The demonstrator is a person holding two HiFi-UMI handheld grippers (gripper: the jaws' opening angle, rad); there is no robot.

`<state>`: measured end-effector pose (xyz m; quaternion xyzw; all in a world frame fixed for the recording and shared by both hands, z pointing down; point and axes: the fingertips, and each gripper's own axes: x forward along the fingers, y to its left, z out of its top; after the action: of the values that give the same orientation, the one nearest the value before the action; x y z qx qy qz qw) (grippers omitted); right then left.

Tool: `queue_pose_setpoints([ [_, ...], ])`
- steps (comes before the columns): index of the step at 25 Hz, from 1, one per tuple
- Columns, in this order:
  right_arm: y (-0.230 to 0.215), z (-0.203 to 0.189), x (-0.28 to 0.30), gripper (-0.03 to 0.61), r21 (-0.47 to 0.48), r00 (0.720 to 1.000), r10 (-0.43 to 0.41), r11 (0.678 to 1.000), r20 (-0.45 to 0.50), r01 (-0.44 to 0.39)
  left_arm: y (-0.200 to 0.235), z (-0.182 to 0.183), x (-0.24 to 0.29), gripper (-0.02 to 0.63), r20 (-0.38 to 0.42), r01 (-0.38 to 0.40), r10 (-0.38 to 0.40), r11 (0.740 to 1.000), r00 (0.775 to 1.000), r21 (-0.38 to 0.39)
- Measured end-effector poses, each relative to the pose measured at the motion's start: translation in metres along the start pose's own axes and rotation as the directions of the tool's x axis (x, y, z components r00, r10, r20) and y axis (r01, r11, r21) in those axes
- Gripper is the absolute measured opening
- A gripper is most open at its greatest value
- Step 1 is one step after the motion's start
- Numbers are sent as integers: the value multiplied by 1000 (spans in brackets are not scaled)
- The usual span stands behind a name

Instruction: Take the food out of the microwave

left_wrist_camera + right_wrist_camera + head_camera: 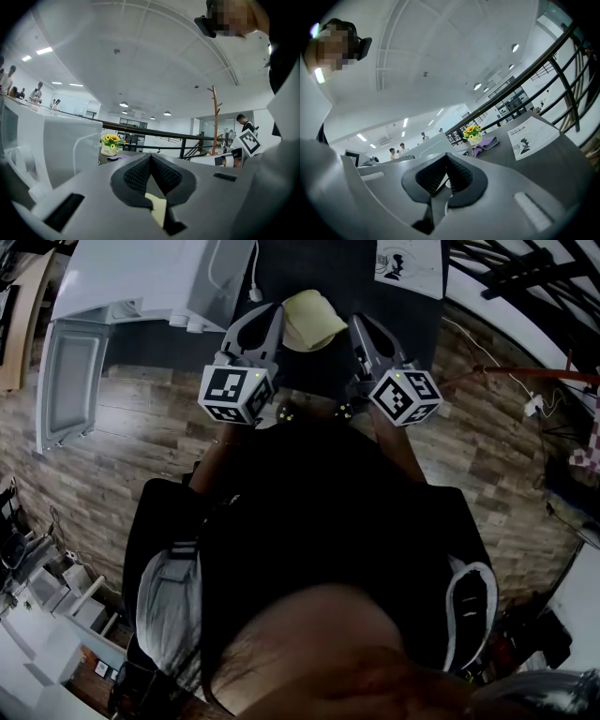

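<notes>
Currently the left gripper has its jaws closed on a pale yellow food item; a strip of it shows between the pads. The right gripper is likewise closed, with a pale sliver pinched between its jaws. In the head view the food item sits at top centre of the frame, gripped from both sides, with a dark table behind it. A white microwave stands at upper left, its door open, well apart from the food item. A printed leaflet lies at upper right.
</notes>
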<state>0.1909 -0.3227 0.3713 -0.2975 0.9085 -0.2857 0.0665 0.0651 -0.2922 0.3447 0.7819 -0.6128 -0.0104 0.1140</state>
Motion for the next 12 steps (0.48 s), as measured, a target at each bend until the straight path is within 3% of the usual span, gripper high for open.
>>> queue_pose_setpoints([
  [12, -2, -5, 0, 0, 10, 996, 68, 998, -54, -68, -5, -4, -5, 6, 3, -68, 69, 997, 998, -27],
])
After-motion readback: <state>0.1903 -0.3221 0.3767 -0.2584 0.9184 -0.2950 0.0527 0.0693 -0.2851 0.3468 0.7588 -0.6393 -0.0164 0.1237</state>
